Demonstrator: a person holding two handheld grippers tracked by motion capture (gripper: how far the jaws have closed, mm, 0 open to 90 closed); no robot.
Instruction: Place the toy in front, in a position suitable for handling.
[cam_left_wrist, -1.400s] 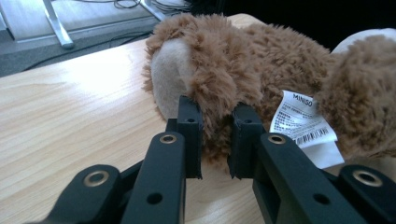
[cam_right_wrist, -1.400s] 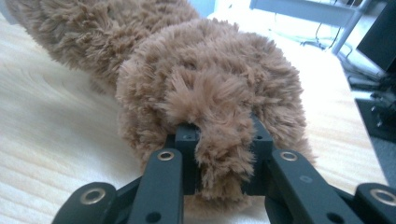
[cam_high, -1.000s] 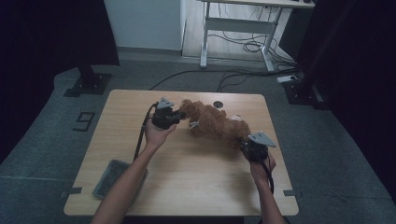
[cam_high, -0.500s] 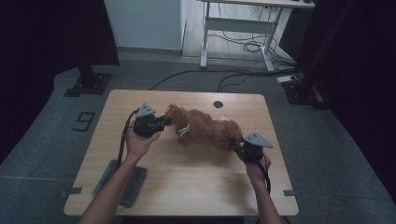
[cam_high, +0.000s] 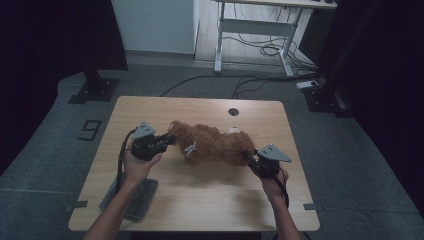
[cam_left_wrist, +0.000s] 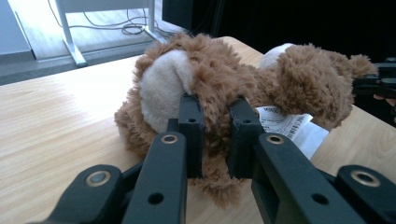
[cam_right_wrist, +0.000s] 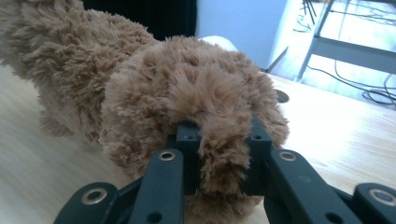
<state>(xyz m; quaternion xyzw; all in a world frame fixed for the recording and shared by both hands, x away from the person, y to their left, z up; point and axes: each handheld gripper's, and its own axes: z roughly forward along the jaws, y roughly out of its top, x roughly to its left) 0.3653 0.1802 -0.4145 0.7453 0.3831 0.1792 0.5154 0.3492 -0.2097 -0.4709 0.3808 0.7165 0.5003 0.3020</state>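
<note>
Brown plush toy (cam_high: 212, 143) stretched across centre of wooden table (cam_high: 200, 200), white label (cam_left_wrist: 289, 127) at its underside. Left gripper (cam_high: 167, 141), centre-left of high view, jaws pinching fur at toy's left end. Right gripper (cam_high: 251, 161), centre-right, jaws pinching fur tuft at right end. Both forearms entering from bottom edge, hands angled inward toward toy.

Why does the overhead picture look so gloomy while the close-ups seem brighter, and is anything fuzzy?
High view: dim, dark surroundings, the plush toy small and soft. Left gripper view: bright, toy and label sharp, black jaws near the lens softer. Right gripper view: fur sharp, the bright desk frame behind is blurred.
</note>
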